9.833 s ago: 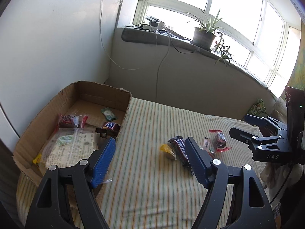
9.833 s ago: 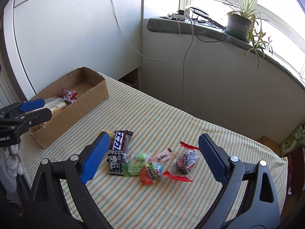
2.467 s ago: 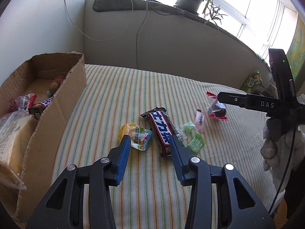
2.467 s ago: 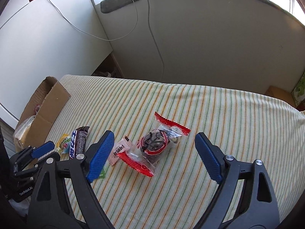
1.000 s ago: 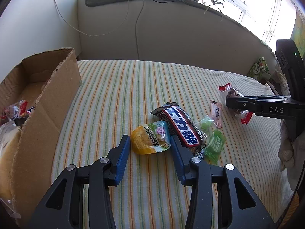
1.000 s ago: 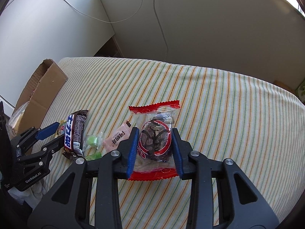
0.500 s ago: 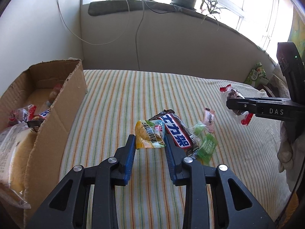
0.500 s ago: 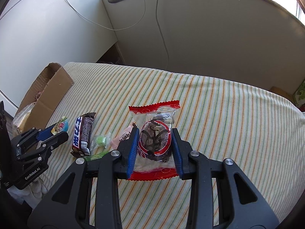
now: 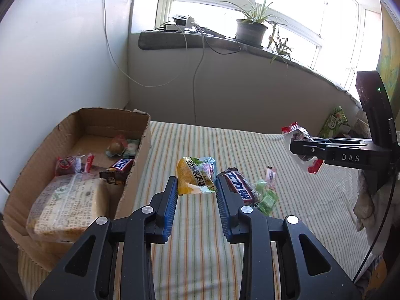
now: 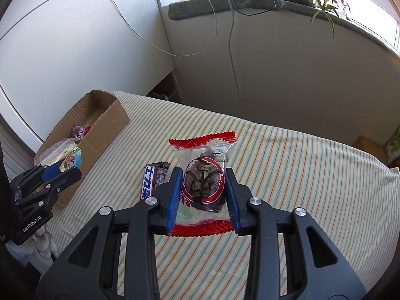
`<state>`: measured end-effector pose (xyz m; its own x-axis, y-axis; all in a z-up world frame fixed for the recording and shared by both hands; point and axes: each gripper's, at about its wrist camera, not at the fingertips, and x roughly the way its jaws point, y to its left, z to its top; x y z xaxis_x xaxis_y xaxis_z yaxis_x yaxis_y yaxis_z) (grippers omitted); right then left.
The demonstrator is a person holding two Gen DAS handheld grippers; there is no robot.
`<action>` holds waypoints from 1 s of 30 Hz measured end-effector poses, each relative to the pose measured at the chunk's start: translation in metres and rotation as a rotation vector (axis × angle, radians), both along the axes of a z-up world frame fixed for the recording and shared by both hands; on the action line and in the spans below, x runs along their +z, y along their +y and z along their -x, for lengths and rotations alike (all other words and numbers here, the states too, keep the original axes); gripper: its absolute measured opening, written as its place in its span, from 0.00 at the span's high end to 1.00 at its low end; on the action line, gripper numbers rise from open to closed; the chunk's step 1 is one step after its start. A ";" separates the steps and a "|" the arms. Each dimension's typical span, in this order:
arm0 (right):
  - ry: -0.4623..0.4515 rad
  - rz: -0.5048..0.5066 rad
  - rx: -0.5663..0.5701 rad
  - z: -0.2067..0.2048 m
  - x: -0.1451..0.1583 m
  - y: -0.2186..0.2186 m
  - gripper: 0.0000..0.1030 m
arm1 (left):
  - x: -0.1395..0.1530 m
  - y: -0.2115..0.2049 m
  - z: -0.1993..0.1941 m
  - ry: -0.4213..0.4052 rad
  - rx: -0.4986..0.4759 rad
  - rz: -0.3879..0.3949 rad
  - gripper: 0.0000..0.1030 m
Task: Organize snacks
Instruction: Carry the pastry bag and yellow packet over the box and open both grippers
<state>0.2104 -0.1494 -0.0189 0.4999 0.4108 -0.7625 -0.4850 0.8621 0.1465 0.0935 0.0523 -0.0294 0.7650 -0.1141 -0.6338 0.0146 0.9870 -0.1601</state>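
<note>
Left wrist: your left gripper point(image 9: 196, 187) clamps the yellow packet point(image 9: 196, 176), right gripper point(image 10: 203, 190) clamps the red-edged packet point(image 10: 203, 175). Clear the cardboard box point(image 9: 140, 155) wall before releasing.

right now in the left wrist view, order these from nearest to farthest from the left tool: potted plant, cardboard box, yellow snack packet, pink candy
1. yellow snack packet, clamped in the left tool.
2. pink candy, on the striped cloth to its right.
3. cardboard box, on the left; its near wall may rival the candy, too close to call.
4. potted plant, far back on the windowsill.
</note>
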 end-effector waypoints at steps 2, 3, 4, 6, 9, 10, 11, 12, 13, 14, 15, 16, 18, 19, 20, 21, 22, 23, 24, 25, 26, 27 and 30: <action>-0.010 -0.001 0.013 0.004 0.006 0.008 0.66 | 0.004 0.009 0.007 -0.013 0.018 0.005 0.72; -0.015 -0.002 0.021 0.005 0.008 0.013 0.66 | 0.006 0.014 0.010 -0.019 0.027 0.003 0.72; -0.020 -0.003 0.028 0.007 0.010 0.018 0.66 | 0.008 0.017 0.012 -0.027 0.039 -0.005 0.72; -0.026 -0.007 0.043 0.009 0.013 0.028 0.66 | 0.012 0.027 0.019 -0.037 0.056 -0.014 0.72; -0.033 -0.008 0.068 0.013 0.016 0.049 0.66 | 0.014 0.041 0.026 -0.048 0.085 -0.009 0.72; -0.036 -0.007 0.077 0.014 0.017 0.055 0.66 | 0.014 0.045 0.028 -0.051 0.094 -0.009 0.72; -0.038 -0.006 0.085 0.015 0.018 0.061 0.66 | 0.015 0.050 0.031 -0.053 0.104 -0.009 0.72; -0.040 -0.005 0.093 0.016 0.018 0.067 0.66 | 0.015 0.056 0.032 -0.054 0.114 -0.007 0.72; -0.042 -0.005 0.102 0.017 0.019 0.073 0.66 | 0.016 0.062 0.034 -0.056 0.125 -0.007 0.72; -0.043 -0.005 0.110 0.017 0.019 0.079 0.66 | 0.016 0.067 0.035 -0.057 0.136 -0.007 0.72; -0.045 -0.004 0.119 0.017 0.020 0.085 0.66 | 0.016 0.072 0.037 -0.058 0.146 -0.007 0.72; -0.048 -0.004 0.127 0.018 0.020 0.091 0.66 | 0.017 0.077 0.038 -0.060 0.155 -0.006 0.72; -0.049 -0.004 0.142 0.017 0.021 0.104 0.66 | 0.017 0.086 0.040 -0.063 0.170 -0.004 0.72; -0.049 -0.007 0.149 0.017 0.021 0.111 0.66 | 0.017 0.090 0.041 -0.064 0.177 -0.005 0.72; -0.048 -0.011 0.157 0.017 0.021 0.117 0.66 | 0.017 0.094 0.042 -0.066 0.183 -0.006 0.72; -0.046 -0.013 0.165 0.016 0.021 0.123 0.66 | 0.018 0.098 0.042 -0.067 0.189 -0.006 0.72; -0.045 -0.015 0.174 0.015 0.021 0.129 0.66 | 0.018 0.101 0.043 -0.067 0.194 -0.007 0.72; -0.044 -0.015 0.185 0.015 0.021 0.136 0.66 | 0.017 0.105 0.043 -0.067 0.199 -0.009 0.72; -0.044 -0.013 0.194 0.015 0.020 0.142 0.66 | 0.017 0.108 0.044 -0.066 0.205 -0.010 0.72; -0.044 -0.009 0.203 0.015 0.020 0.148 0.66 | 0.017 0.112 0.044 -0.066 0.211 -0.010 0.72; -0.045 -0.008 0.210 0.015 0.019 0.154 0.66 | 0.016 0.114 0.044 -0.065 0.215 -0.010 0.72; -0.046 -0.009 0.218 0.015 0.019 0.160 0.66 | 0.016 0.117 0.044 -0.065 0.220 -0.012 0.72; -0.042 -0.005 0.239 0.015 0.017 0.177 0.66 | 0.015 0.124 0.045 -0.066 0.236 -0.013 0.72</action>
<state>0.1956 0.0279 -0.0017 0.4193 0.5254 -0.7403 -0.6812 0.7212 0.1260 0.0484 0.1764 -0.0142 0.8096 0.0803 -0.5815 -0.2063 0.9663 -0.1538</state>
